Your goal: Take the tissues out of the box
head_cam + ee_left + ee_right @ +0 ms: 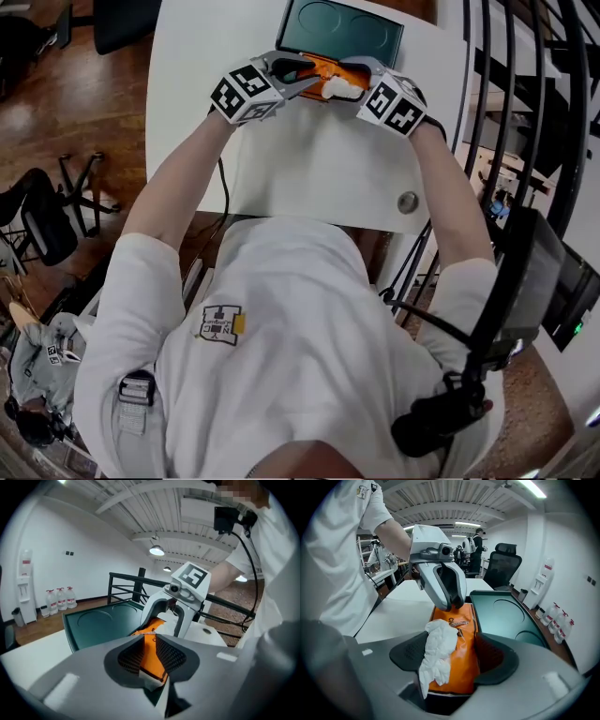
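Clearly in right gripper view, tissue (439, 652) atop orange pack (464, 667), right tool (454, 657) apart; left tool (150, 656) clamping pack

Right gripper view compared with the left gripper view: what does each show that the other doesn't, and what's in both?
Only the right gripper view: an office chair and people standing far off. Only the left gripper view: a black railing and a round ceiling lamp. Both: the orange tissue pack, pinched by the left gripper, and the green tray.
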Tool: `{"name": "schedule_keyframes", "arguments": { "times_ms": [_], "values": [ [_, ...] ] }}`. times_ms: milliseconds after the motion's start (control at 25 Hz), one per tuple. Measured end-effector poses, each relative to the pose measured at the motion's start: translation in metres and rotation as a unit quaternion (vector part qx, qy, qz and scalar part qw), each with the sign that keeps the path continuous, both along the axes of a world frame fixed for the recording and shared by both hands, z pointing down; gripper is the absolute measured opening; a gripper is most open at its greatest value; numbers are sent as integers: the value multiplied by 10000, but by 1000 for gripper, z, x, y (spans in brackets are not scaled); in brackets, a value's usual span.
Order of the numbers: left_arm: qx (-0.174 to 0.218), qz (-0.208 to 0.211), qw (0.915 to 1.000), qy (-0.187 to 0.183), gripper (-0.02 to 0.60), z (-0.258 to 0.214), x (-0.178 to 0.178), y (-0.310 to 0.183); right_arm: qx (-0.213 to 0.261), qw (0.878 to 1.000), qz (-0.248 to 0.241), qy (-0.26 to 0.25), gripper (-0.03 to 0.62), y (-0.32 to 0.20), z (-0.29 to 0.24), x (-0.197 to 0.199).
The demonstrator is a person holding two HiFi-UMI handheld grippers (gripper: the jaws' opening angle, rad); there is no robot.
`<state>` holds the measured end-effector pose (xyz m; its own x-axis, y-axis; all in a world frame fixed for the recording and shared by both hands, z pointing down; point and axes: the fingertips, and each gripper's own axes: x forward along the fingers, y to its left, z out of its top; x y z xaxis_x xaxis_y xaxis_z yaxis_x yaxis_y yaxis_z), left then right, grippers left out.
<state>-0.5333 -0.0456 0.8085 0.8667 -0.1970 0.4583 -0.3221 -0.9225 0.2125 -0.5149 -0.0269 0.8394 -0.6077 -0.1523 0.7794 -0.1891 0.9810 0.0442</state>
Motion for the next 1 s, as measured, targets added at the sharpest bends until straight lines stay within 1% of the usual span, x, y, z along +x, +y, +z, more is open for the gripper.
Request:
{"name": "schedule_keyframes", "arguments": {
  "times_ms": [40,120,200,280,480,680,800,920,1000],
  "values": [
    [79,89,9999,-107,59,2,1,1,-6,10000,-17,10,304,-1,-1,0],
    [245,179,9991,-303,2,4,1,1,-25,10000,-46,20,278,-3,-3,0],
    [310,198,9983,-449,2,5,2,0,-31,10000,-65,25,248,-4,-7,1],
    [277,213,9981,-506,2,4,3,0,3,10000,-74,42,216,-3,-11,2],
    [214,138,9987,-446,2,-1,3,1,135,9999,-77,45,198,-3,-19,2],
    [424,230,9979,-421,2,-19,2,-2,253,9996,-60,-72,198,-6,-36,1],
    [604,194,9974,-337,2,-41,1,-3,424,9990,-17,-168,196,-8,-58,1],
    [785,11,9969,-86,2,-74,-1,-2,692,9972,42,-280,196,-7,-90,0],
    [918,-10,9958,11,2,-94,-2,5,797,9962,29,-344,196,-1,-109,-2]
  ]
}}
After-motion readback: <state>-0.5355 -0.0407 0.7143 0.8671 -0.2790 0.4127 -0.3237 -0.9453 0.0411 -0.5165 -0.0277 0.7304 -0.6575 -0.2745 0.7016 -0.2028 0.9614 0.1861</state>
